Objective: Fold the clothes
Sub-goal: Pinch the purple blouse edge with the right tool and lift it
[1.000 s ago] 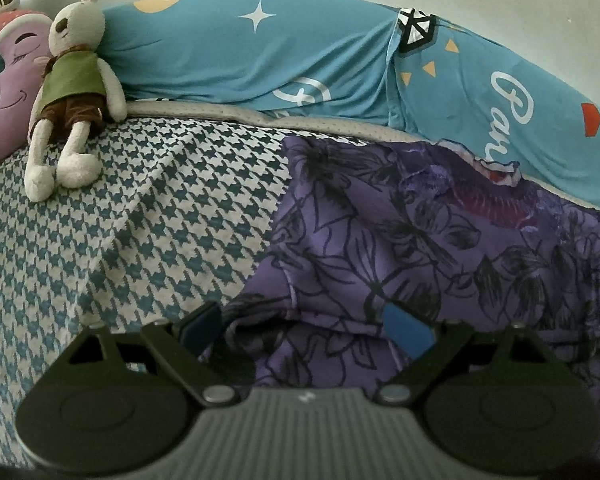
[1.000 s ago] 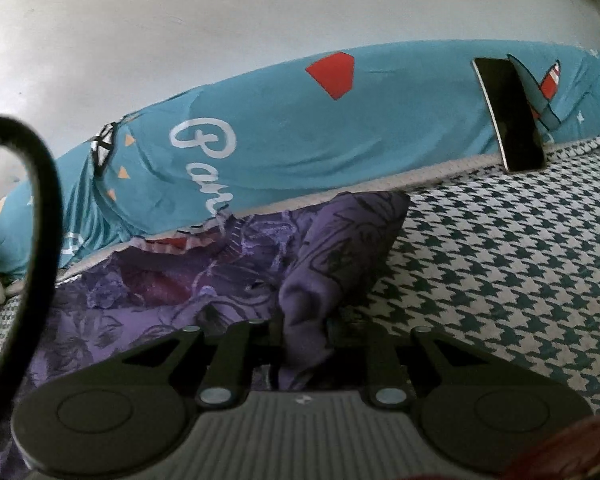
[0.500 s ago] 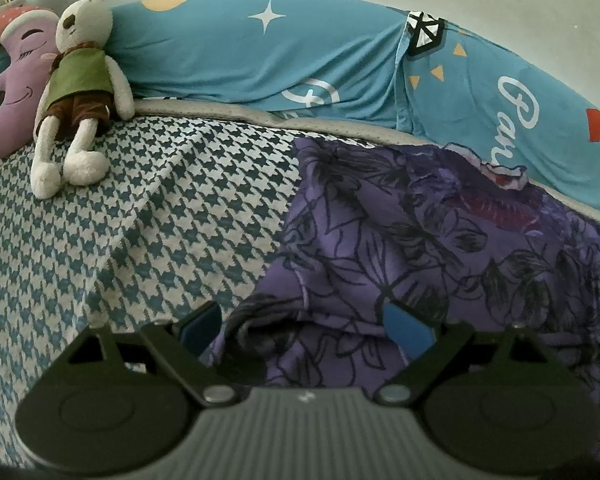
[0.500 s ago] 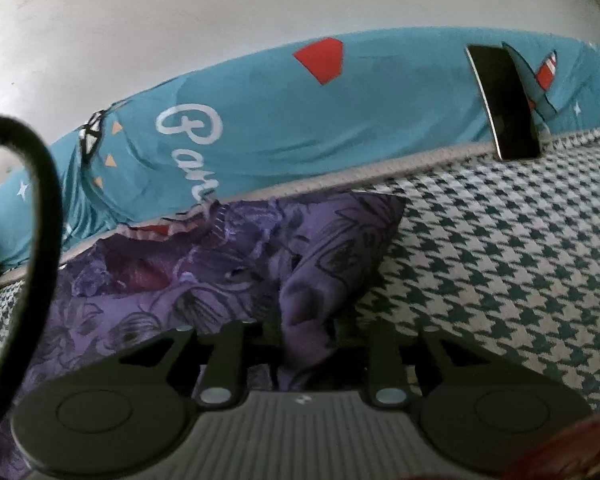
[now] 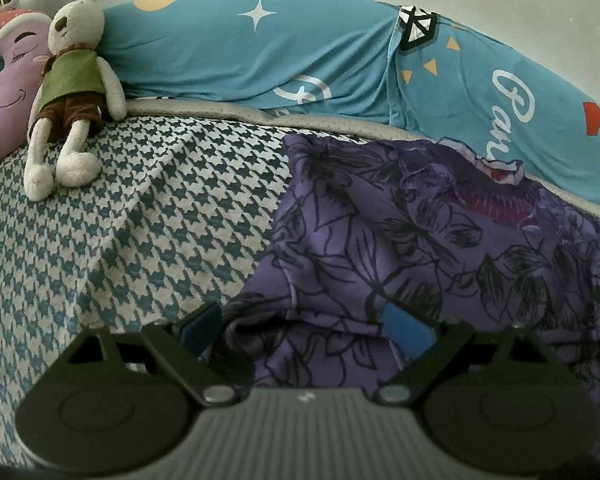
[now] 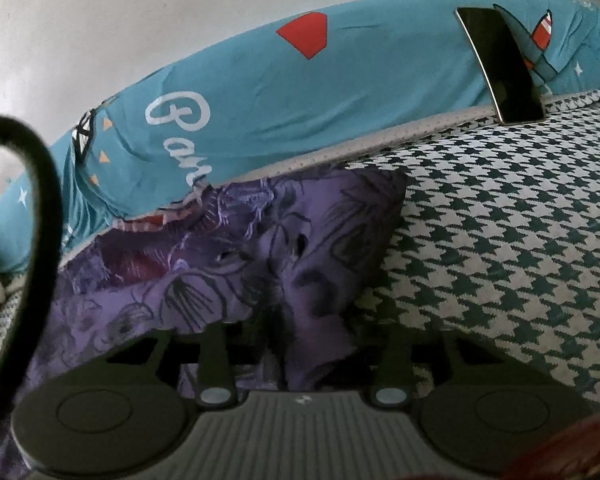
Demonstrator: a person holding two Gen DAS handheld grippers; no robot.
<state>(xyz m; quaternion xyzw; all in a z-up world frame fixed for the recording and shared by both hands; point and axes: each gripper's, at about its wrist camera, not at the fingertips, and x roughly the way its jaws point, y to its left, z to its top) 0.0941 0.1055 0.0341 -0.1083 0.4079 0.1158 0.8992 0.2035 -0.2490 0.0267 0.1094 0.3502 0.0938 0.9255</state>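
Houndstooth bedcover (image 5: pixel 148 216) in teal and white spans the bed, backed by a long blue printed bolster (image 5: pixel 300 52) against a pale wall, with a stuffed rabbit (image 5: pixel 70 80) propped at the far left beside a purple moon cushion (image 5: pixel 8 88) and a dark phone (image 6: pixel 504 68) leaning on the bolster at the right. Purple floral garment (image 5: pixel 400 240) lies rumpled mid-bed, its far edge touching the bolster. Left gripper (image 5: pixel 306 326) jaws spread wide, blue pads (image 5: pixel 404 328) either side of a raised fold, nothing pinched; right gripper (image 6: pixel 304 344) fingers drawn close, clamping a bunched ridge of the garment (image 6: pixel 300 272).
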